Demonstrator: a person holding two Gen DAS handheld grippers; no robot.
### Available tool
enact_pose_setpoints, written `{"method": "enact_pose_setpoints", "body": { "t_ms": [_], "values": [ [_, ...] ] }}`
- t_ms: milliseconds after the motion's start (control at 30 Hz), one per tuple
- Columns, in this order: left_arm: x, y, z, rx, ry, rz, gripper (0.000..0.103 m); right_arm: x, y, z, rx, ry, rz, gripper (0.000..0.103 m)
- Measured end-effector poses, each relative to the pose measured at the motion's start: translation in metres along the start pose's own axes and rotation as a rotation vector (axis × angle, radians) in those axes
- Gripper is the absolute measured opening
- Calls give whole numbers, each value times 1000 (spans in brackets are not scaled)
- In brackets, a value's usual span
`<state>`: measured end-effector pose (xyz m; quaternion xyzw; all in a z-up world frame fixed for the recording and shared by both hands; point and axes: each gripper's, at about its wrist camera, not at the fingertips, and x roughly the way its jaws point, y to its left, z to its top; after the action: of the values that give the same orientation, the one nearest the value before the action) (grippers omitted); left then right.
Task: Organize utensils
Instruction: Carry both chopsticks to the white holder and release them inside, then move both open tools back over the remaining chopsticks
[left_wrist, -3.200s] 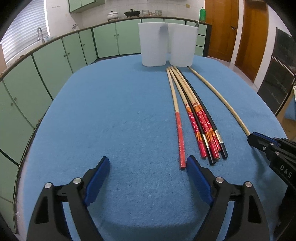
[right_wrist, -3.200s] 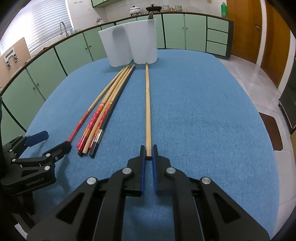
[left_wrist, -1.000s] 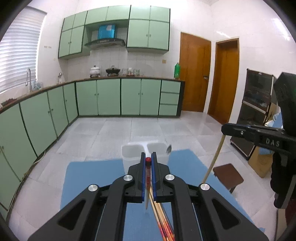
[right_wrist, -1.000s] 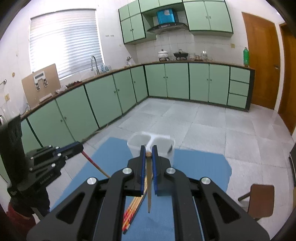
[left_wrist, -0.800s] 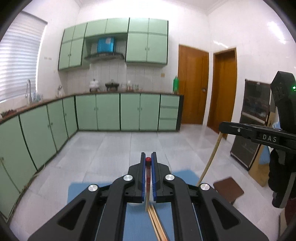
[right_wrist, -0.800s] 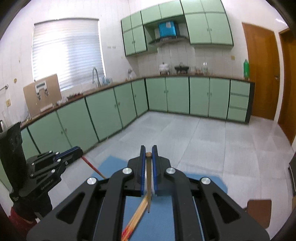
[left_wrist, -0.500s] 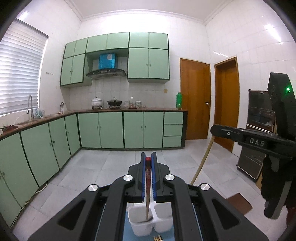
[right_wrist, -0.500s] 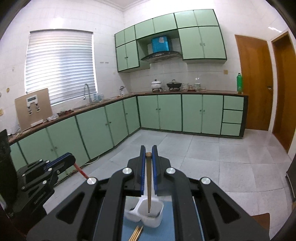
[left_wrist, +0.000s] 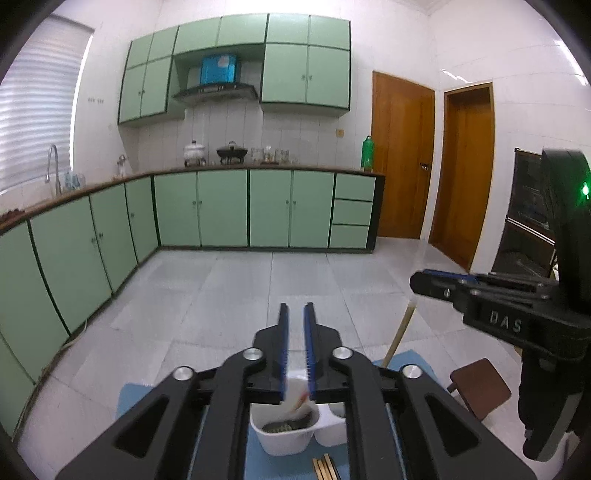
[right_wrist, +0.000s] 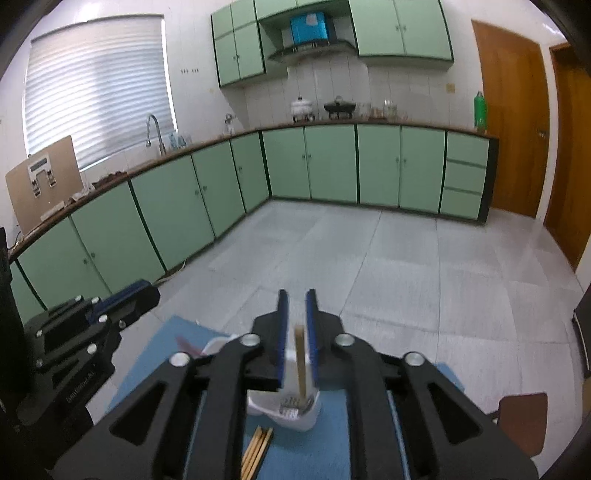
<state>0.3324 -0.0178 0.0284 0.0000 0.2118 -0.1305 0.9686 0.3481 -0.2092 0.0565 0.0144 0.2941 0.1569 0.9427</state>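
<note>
Both grippers hang above the white two-compartment holder (left_wrist: 284, 439) on the blue table. My left gripper (left_wrist: 294, 347) has its jaws slightly apart and empty; the red-ended chopstick (left_wrist: 298, 401) is blurred, dropping into the left compartment. My right gripper (right_wrist: 295, 332) has its jaws a little apart around the plain wooden chopstick (right_wrist: 301, 363), which stands upright with its tip in the holder (right_wrist: 291, 410). The right gripper (left_wrist: 436, 282) and its chopstick (left_wrist: 397, 338) also show in the left wrist view.
Several chopsticks (right_wrist: 256, 452) lie on the blue table cloth (right_wrist: 295, 454) in front of the holder. A brown stool (left_wrist: 478, 387) stands right of the table. Green kitchen cabinets (left_wrist: 221, 212) line the far walls.
Both grippers' jaws have parted. The red-ended chopstick has slipped out of my left gripper into the holder. The plain chopstick has slid lower between my right gripper's fingers.
</note>
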Motion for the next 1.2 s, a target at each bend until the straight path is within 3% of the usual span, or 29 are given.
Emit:
{"method": "enact_pose_setpoints", "body": {
  "t_ms": [167,300,400,533,700,900,1200],
  "values": [
    [-21,9,-9,-28,-8,3,32,-21,-1,-16,36,-34,-29,33],
    [-46,13,-22,-39,-8,4,49,-49,-7,-38,59,-71,-38,62],
    [-69,13,-41,-39,-2,2,62,-71,-8,-63,56,-84,-36,79],
    [-91,9,-80,-52,47,2,68,-93,-6,-104,58,-81,-38,90],
    [-101,1,-137,-62,141,19,70,-106,3,-173,73,-26,-59,90],
    [-101,-3,-201,-64,284,62,70,-98,23,-253,91,100,-77,90],
    [-94,-2,-264,-64,414,126,70,-72,66,-306,72,234,-71,90]
  ]
}}
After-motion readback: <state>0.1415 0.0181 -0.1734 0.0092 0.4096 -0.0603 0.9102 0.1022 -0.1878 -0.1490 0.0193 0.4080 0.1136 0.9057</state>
